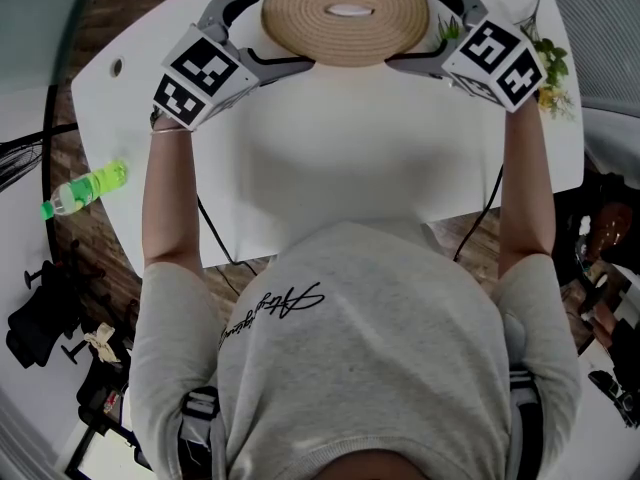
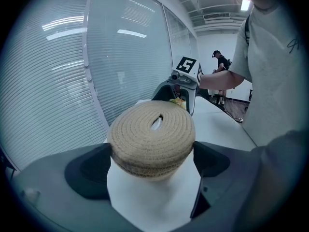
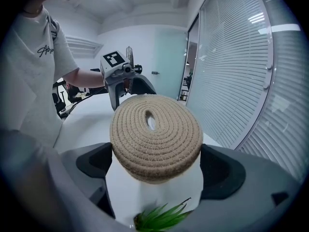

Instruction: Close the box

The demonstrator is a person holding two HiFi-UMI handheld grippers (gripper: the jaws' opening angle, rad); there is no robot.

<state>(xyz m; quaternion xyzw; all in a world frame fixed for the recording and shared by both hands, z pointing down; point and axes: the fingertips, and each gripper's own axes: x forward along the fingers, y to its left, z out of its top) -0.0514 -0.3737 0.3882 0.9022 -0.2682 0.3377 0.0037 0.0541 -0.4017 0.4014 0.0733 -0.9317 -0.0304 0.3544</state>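
Observation:
A round woven rope box point(image 1: 345, 13) stands at the far middle of the white table point(image 1: 330, 158), with a slotted lid on top. My left gripper point(image 1: 283, 28) reaches it from the left and my right gripper point(image 1: 415, 28) from the right. In the left gripper view the box point(image 2: 152, 139) fills the gap of the left gripper point(image 2: 152, 159), both jaws touching its sides. The right gripper view shows the same: the box point(image 3: 155, 134) is pressed between the jaws of the right gripper point(image 3: 155, 166). Each view shows the other gripper just behind the box.
A small green plant point(image 1: 548, 63) stands on the table by the right gripper, its leaves point(image 3: 161, 219) under that gripper's jaws. A green bottle point(image 1: 85, 190) lies on the floor to the left. Cables hang off the near table edge. Blinds line the glass wall point(image 2: 58, 81).

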